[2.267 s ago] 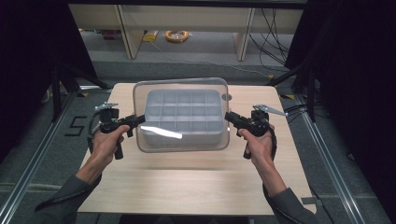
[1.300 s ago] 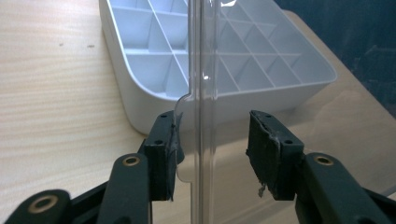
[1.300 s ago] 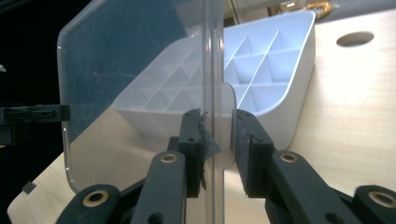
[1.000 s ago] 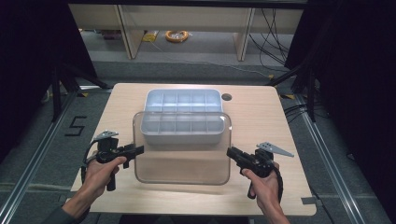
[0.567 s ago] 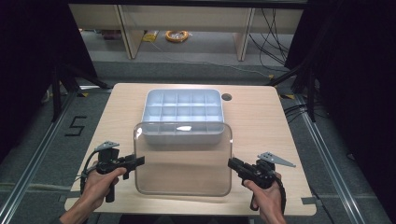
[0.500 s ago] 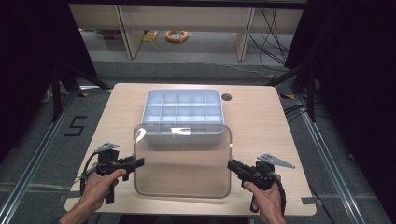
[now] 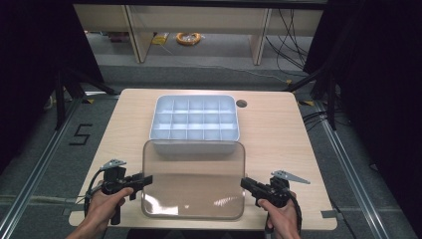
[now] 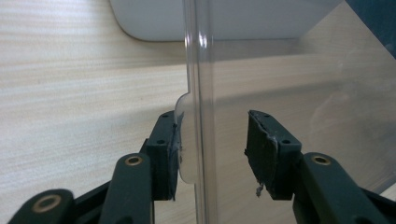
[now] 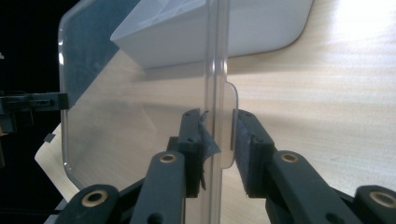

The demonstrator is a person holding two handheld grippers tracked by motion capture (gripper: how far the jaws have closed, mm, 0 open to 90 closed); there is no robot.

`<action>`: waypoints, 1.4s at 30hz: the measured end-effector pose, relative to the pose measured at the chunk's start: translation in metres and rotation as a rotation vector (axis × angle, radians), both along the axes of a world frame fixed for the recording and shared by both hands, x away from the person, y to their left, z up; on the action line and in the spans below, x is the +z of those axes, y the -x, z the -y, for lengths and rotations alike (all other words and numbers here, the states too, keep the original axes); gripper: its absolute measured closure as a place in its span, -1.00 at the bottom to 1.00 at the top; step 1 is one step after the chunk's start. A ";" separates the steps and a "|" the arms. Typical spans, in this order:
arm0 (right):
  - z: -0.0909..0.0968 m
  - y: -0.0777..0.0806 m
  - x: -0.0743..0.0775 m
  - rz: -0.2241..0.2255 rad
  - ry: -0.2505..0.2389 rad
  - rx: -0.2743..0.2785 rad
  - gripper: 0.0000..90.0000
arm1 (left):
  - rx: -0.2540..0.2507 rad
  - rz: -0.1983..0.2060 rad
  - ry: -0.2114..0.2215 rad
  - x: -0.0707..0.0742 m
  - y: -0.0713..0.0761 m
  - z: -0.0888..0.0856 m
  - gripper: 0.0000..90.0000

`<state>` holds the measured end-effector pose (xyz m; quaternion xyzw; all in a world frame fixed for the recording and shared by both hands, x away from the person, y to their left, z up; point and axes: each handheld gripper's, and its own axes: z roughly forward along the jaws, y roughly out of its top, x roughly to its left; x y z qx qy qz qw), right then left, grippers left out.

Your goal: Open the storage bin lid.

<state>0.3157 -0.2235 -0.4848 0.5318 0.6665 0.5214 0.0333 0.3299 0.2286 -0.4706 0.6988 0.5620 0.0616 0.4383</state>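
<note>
Hands low at the near edge of the table, forearms coming in from the bottom of the high view, you hold a gripper in each fist with the jaws pointing inward at each other. Your left gripper is at the left side of the clear lid, your right gripper at its right side, and the lid spans the gap between them.

In the left gripper view the jaws straddle the lid's rim: one pad lies against the small tab on the edge, while the other pad stands off from the clear wall, so a firm pinch cannot be told from the picture, though the jaws sit at their narrowest. In the right gripper view both pads close in on the rim and its tab, pinching the lid.

The lid sits on the near half of the table, its far edge just beside the white tray, which rests farther back with its grid of compartments open to the top. The table is pale wood with a round hole near the tray's far right corner. Beyond it, grey floor, cables and shelf legs under dark drapes.
</note>
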 end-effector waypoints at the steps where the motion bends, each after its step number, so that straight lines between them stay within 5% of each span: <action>1: -0.002 0.001 -0.001 -0.031 -0.026 -0.011 0.63 | 0.001 -0.002 0.004 -0.001 0.000 0.001 0.22; 3: -0.001 0.000 -0.004 -0.057 -0.025 -0.017 0.62 | -0.005 -0.016 0.008 -0.004 0.000 0.000 0.21; 4: 0.000 -0.001 -0.007 -0.023 -0.011 -0.008 0.61 | -0.020 -0.026 -0.008 -0.005 0.000 -0.002 0.21; 5: -0.002 0.001 -0.007 -0.070 -0.045 -0.015 0.60 | -0.007 -0.029 0.011 -0.007 0.000 -0.001 0.21; 6: 0.002 -0.003 -0.011 -0.021 0.000 0.006 0.60 | -0.023 -0.047 0.001 -0.009 -0.001 -0.004 0.21; 8: -0.001 -0.001 -0.011 -0.084 -0.024 -0.016 0.59 | -0.008 -0.056 0.015 -0.013 -0.002 -0.003 0.20; 12: -0.001 -0.007 -0.018 -0.060 0.004 -0.002 0.56 | -0.001 -0.068 0.024 -0.017 -0.004 -0.003 0.19; 13: -0.003 -0.006 -0.017 -0.105 -0.020 -0.017 0.56 | -0.022 -0.077 0.005 -0.017 -0.004 -0.005 0.19; 14: -0.001 -0.008 -0.019 -0.074 -0.005 0.001 0.56 | 0.009 -0.068 0.025 -0.019 -0.004 -0.003 0.18; 17: -0.001 -0.011 -0.021 -0.075 0.001 0.001 0.54 | -0.001 -0.085 0.032 -0.020 -0.005 -0.004 0.18; 22: -0.004 -0.011 -0.022 -0.140 -0.020 -0.013 0.52 | 0.010 -0.097 0.041 -0.026 -0.009 -0.005 0.18; 23: -0.003 -0.014 -0.025 -0.096 0.007 0.003 0.51 | -0.002 -0.107 0.046 -0.026 -0.009 -0.006 0.18; 31: -0.005 -0.018 -0.028 -0.119 0.025 0.001 0.47 | -0.004 -0.130 0.052 -0.032 -0.012 -0.006 0.17; 32: -0.007 -0.016 -0.026 -0.158 0.012 -0.013 0.45 | -0.002 -0.129 0.049 -0.032 -0.013 -0.006 0.17; 36: -0.009 -0.017 -0.026 -0.153 0.031 -0.012 0.43 | -0.008 -0.133 0.042 -0.033 -0.015 -0.006 0.15; 37: -0.007 -0.019 -0.028 -0.112 0.056 0.002 0.43 | -0.008 -0.134 0.042 -0.034 -0.015 -0.005 0.14; 42: -0.009 -0.021 -0.028 -0.127 0.065 0.008 0.38 | -0.017 -0.127 0.023 -0.035 -0.015 -0.004 0.09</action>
